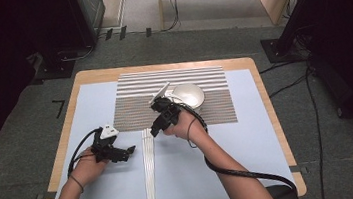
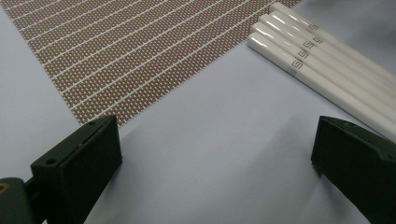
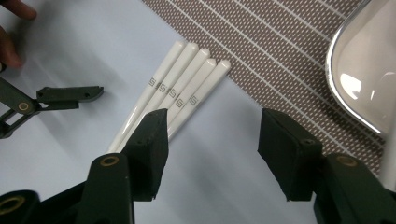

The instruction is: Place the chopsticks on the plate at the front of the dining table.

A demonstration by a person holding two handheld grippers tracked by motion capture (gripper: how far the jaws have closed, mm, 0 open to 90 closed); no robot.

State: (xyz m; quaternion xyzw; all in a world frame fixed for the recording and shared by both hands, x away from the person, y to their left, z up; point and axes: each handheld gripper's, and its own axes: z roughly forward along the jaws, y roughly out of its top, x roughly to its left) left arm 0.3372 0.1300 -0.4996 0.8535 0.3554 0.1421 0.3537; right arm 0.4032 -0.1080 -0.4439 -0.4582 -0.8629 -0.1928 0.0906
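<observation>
Several white chopsticks lie side by side on the pale blue table cover, their top ends touching the near edge of a brown striped placemat. My left gripper rests just left of the chopsticks, open, with bare cover between its jaws; the chopsticks pass beyond its right jaw. My right gripper hovers over the chopsticks' top ends, open with nothing between its jaws. Its left jaw stands over the chopsticks. The left gripper shows farther off.
A shallow white dish sits on the placemat just behind my right hand, and its rim is close to the right jaw. The pale blue cover spreads over most of the wooden table. Cables trail from both grippers.
</observation>
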